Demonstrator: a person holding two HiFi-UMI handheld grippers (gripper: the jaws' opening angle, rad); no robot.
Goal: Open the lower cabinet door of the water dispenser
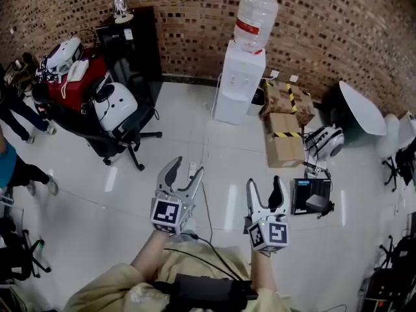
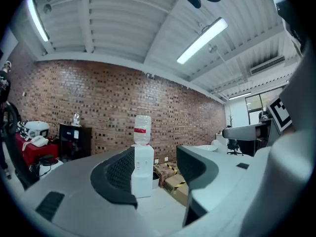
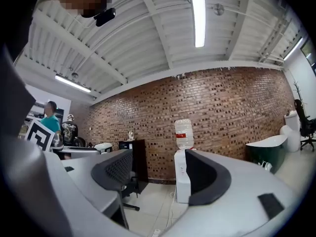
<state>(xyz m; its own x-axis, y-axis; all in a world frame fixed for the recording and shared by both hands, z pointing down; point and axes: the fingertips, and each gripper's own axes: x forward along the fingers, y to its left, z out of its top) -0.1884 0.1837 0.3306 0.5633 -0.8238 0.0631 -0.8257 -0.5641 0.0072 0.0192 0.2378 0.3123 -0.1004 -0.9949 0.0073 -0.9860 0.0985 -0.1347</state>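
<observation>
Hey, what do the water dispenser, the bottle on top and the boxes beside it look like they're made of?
Water dispenser: likely plastic or painted metal; smooth white panels.
Bottle: clear plastic; see-through, with a red label band.
Boxes: cardboard by the look; matte brown, with black-and-yellow striped tape.

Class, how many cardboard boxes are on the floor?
2. One cardboard box beside the water dispenser by the wall; another box just in front of it. More may be hidden.
</observation>
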